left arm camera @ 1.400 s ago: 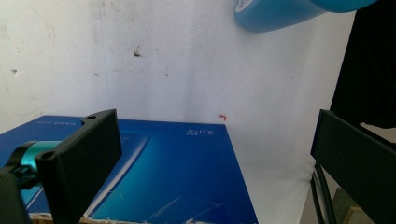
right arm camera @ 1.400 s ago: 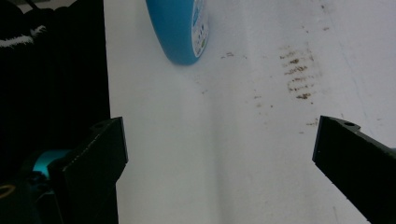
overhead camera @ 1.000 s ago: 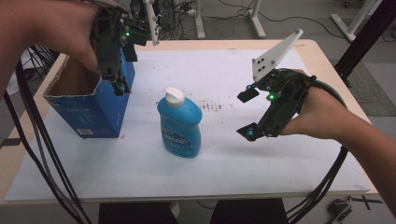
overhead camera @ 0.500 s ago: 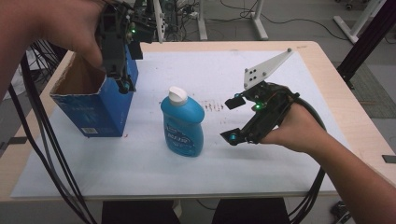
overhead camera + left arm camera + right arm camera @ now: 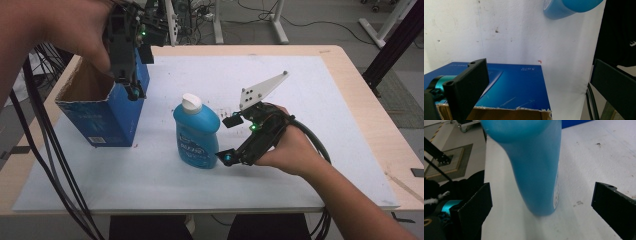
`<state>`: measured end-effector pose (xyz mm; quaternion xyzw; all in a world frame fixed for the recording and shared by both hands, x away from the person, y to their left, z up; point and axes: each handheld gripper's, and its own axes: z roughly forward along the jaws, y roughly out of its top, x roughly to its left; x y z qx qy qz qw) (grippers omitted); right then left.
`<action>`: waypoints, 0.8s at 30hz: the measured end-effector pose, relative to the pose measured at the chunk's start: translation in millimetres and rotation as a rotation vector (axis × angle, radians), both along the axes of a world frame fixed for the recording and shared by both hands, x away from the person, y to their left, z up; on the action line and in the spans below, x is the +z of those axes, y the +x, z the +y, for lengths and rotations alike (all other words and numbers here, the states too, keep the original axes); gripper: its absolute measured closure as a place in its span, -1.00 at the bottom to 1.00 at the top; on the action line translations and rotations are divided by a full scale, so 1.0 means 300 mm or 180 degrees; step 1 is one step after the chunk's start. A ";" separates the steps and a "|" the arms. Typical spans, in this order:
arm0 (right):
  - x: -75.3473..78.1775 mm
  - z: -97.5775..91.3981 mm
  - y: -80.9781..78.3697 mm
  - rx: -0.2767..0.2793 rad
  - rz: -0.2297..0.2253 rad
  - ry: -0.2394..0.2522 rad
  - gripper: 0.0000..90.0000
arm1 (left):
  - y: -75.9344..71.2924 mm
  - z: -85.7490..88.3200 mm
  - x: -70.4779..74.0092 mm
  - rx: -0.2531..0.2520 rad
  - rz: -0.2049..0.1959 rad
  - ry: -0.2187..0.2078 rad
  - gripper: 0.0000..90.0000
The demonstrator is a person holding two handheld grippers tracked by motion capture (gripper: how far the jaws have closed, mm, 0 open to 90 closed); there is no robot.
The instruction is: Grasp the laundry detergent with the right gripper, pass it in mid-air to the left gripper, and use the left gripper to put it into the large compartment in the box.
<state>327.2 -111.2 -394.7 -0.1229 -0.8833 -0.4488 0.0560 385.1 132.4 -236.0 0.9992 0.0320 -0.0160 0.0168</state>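
Over by the left edge of the tabletop (image 5: 350,75) there's a blue cardboard box (image 5: 107,112) with its top torn open, standing on the white sheet (image 5: 310,90) that covers most of the surface. The left gripper (image 5: 131,87) hangs right over the box's right-hand wall, pointing down, with a hand (image 5: 75,27) holding it from above. In the left gripper view its jaws are spread wide: one sits over the box's blue side, the other is off past the box's corner, and the torn rim runs between them. Nothing is pinched.

Moving right, the blue bottle (image 5: 196,132) with a white cap (image 5: 191,103) stands upright near the middle of the tabletop, a bit toward the near edge, apart from the box.

Just right of the bottle is the right gripper (image 5: 228,140), held low and sideways by the right hand (image 5: 292,147), with its grey three-cornered plate (image 5: 262,90) sticking up. Its jaws are also spread. In the right gripper view the bottle (image 5: 536,170) fills the gap between them, its base about level with the jaw tips, with clear space to each jaw, so no contact yet. In the high view the nearer jaw tip sits just beside the bottle's lower right side.
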 end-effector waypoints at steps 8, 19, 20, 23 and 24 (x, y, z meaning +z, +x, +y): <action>-0.042 0.058 -0.009 -0.0097 0.0004 0.0155 -0.95 | -0.005 -0.007 -0.001 -0.0033 -0.0013 -0.0007 -0.96; -0.079 0.112 -0.031 -0.0269 -0.0139 0.0375 -0.95 | -0.011 0.003 0.000 -0.0023 -0.0022 -0.0035 -0.96; -0.082 0.115 -0.032 -0.0302 -0.0165 0.0383 -0.95 | -0.011 0.005 0.001 -0.0023 -0.0024 -0.0025 -0.96; -0.091 0.122 -0.031 -0.0352 -0.0192 0.0445 -0.95 | -0.013 0.014 -0.001 -0.0010 -0.0026 -0.0035 -0.96; -0.094 0.125 -0.031 -0.0370 -0.0213 0.0464 -0.95 | -0.014 0.017 -0.002 -0.0005 -0.0026 -0.0040 -0.96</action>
